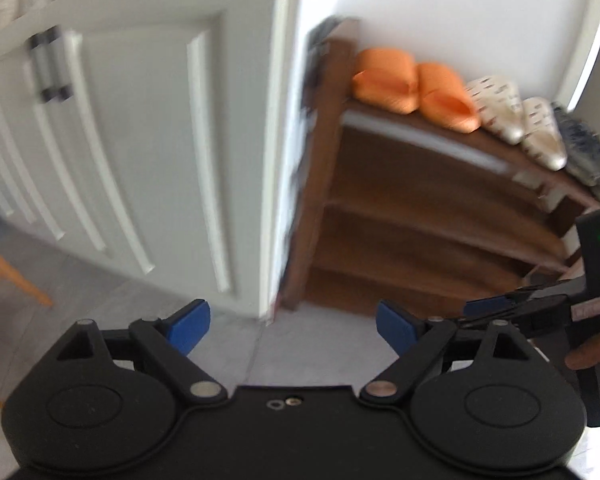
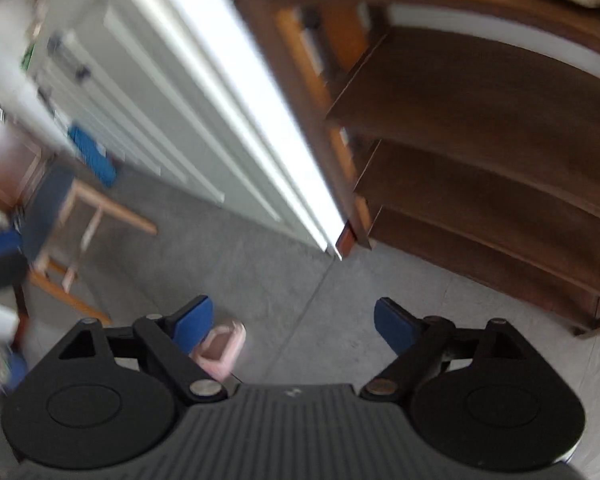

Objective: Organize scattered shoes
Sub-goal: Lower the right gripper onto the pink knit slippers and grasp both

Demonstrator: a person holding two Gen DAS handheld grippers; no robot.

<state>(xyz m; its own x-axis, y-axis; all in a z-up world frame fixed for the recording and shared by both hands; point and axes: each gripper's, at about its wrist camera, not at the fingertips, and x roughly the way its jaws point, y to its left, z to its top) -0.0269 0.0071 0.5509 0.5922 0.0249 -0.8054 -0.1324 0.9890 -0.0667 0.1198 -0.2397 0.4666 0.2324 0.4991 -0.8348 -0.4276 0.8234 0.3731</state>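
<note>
My left gripper [image 1: 294,326] hangs open over the grey floor with nothing between its blue pads. Ahead stands a brown wooden shoe rack [image 1: 420,216]. Its top shelf carries a pair of orange slippers [image 1: 416,88], a pair of pale patterned pointed shoes [image 1: 516,120] and a dark patterned shoe [image 1: 584,152]. My right gripper [image 2: 294,322] is open too, and empty. A small pink item [image 2: 220,348], blurred and partly hidden by the left finger, lies on the floor beside that finger. The rack's lower shelves [image 2: 500,184] look bare.
A white panelled cabinet [image 1: 140,140] stands left of the rack, its corner close to the rack's side. A wooden chair with a blue seat [image 2: 48,208] is at the left. A hand [image 1: 592,352] holds the right gripper [image 1: 500,310] at the left wrist view's right edge.
</note>
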